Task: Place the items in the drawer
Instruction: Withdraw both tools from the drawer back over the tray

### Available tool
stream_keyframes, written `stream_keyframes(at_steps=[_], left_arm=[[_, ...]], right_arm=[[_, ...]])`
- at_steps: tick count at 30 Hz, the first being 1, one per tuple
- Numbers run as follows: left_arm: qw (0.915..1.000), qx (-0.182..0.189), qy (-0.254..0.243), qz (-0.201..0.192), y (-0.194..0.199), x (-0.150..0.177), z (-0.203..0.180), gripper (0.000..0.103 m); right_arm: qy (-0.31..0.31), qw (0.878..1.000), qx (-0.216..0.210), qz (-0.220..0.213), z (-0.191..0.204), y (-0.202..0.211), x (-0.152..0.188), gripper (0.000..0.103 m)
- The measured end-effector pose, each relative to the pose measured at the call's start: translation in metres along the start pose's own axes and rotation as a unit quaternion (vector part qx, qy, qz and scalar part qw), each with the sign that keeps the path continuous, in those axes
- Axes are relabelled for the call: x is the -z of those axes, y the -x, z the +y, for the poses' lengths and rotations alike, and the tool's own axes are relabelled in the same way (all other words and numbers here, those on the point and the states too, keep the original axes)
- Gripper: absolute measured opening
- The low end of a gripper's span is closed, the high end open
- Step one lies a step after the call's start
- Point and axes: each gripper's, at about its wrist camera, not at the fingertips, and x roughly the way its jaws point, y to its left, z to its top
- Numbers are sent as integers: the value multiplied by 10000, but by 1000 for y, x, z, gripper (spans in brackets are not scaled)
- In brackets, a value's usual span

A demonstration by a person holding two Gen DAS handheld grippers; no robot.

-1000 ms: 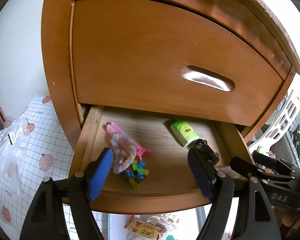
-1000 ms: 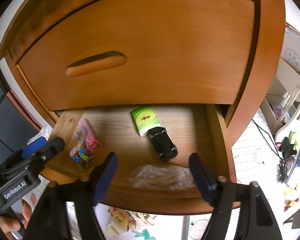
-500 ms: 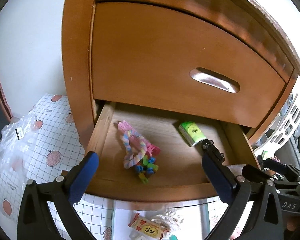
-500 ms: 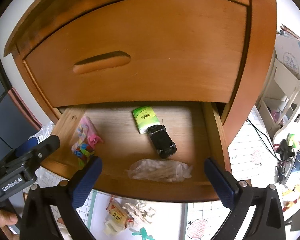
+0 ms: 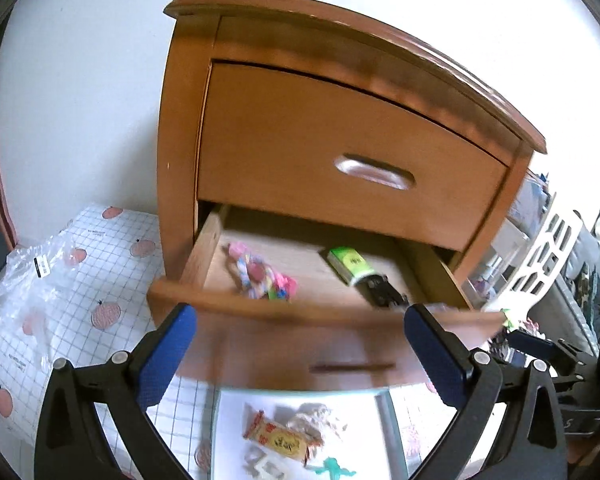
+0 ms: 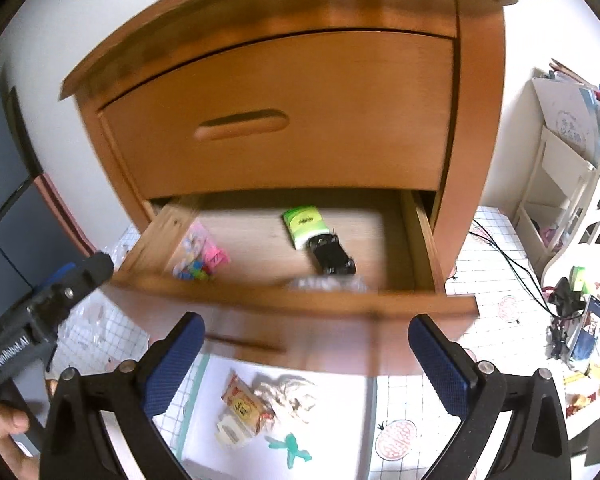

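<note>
The lower drawer (image 5: 284, 312) of a brown wooden nightstand (image 5: 340, 152) stands pulled out. In it lie a pink and multicoloured toy (image 5: 260, 276), a green box (image 5: 348, 264), a black toy car (image 6: 332, 258) and a clear plastic bag (image 6: 328, 282) just behind the drawer front (image 6: 300, 308). My left gripper (image 5: 300, 356) hangs open in front of the drawer, holding nothing. My right gripper (image 6: 308, 360) is likewise open and empty, low before the drawer front. A hand holds the left gripper's body (image 6: 40, 320) at the left of the right wrist view.
On a white mat (image 6: 340, 420) on the floor lie a snack packet (image 6: 244, 404), crumpled white wrapping (image 6: 288, 396) and a small green figure (image 6: 292, 446). A clear plastic bag (image 5: 24, 280) lies on the checked sheet at left. White shelves (image 6: 560, 184) and a cable (image 6: 512, 260) are at right.
Both grippers have backed away from the drawer and lowered, so the whole nightstand and the floor items now show. Their jaws opened wider after the earliest frames. The drawer's contents have not moved.
</note>
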Motion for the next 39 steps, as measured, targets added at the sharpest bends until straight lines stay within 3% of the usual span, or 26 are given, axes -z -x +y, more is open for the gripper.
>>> stream_keyframes(at_steps=[6, 11, 16, 25, 39], left_arm=[[9999, 144, -50, -34, 16, 40, -5, 103], [9991, 214, -33, 358, 2, 75, 0, 103], [9970, 134, -83, 759, -18, 112, 5, 103], [9876, -173, 142, 1554, -61, 161, 28, 103], [9691, -441, 760, 2303, -106, 198, 56, 103]], right_arm=[[-74, 9999, -99, -47, -1, 12, 41, 103], [-100, 9999, -100, 87, -3, 2, 76, 103], [-142, 9986, -74, 501, -5, -28, 115, 103], [-275, 9946, -3, 997, -12, -74, 162, 103], [-436, 9847, -40, 1684, -20, -133, 200, 103]])
